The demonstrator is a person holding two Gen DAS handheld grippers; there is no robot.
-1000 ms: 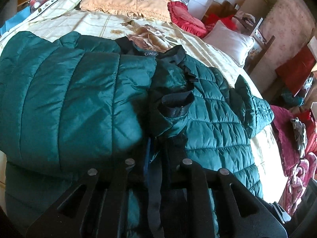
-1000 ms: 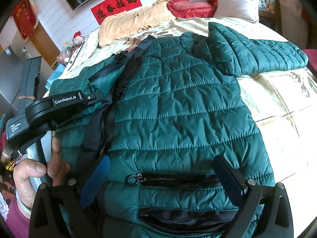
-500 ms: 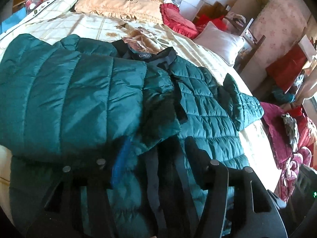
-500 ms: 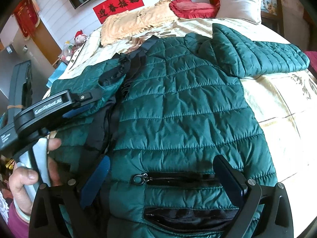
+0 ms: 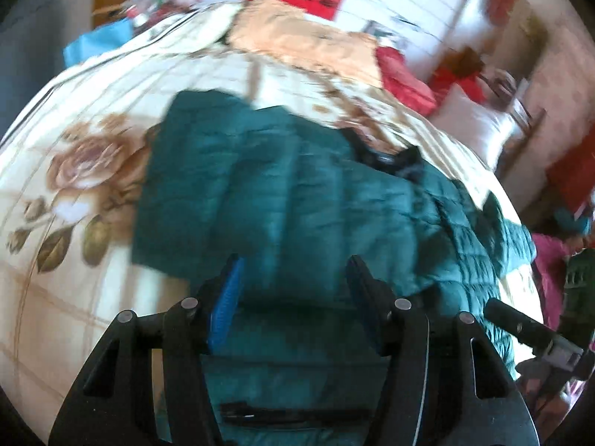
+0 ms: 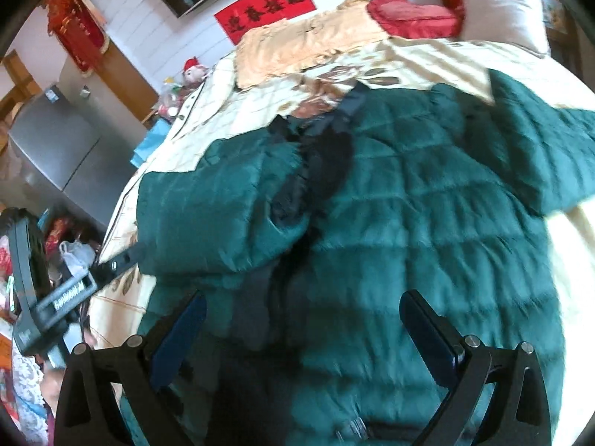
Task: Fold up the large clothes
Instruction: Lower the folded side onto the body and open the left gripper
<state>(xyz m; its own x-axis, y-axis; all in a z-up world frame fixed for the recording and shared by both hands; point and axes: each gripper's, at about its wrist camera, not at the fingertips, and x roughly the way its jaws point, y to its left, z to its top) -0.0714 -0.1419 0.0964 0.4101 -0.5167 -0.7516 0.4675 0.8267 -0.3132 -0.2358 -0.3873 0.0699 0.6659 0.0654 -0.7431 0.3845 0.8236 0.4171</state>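
A big bed [image 6: 427, 55] fills the room. Its cream cover has brown roses at 9 o'clock in the left view. At the far end, near 12 o'clock, lie an orange blanket [image 6: 308, 41], a red pillow [image 6: 412, 13] and a white pillow [image 6: 509, 15]. A red banner [image 6: 266, 7] hangs on the wall. A grey fridge [image 6: 55, 145] stands at 9 o'clock in the right view.

The green coat [image 6: 427, 230] lies flat on the bed. One sleeve is folded over its front, at about 10 o'clock in the right view. The other sleeve sticks out toward 2 o'clock.

A second ago the left claw was pinched shut on the coat's dark edge. Now it has let go and pulled back, so more bed shows. Both views are blurry.

The left claw [image 5: 293, 286] is open now, with its blue pads apart. It hangs over the folded sleeve and holds nothing. I cannot tell if it touches the cloth.

The right claw [image 6: 303, 316] is wide open above the coat's bottom part, and it grips nothing.
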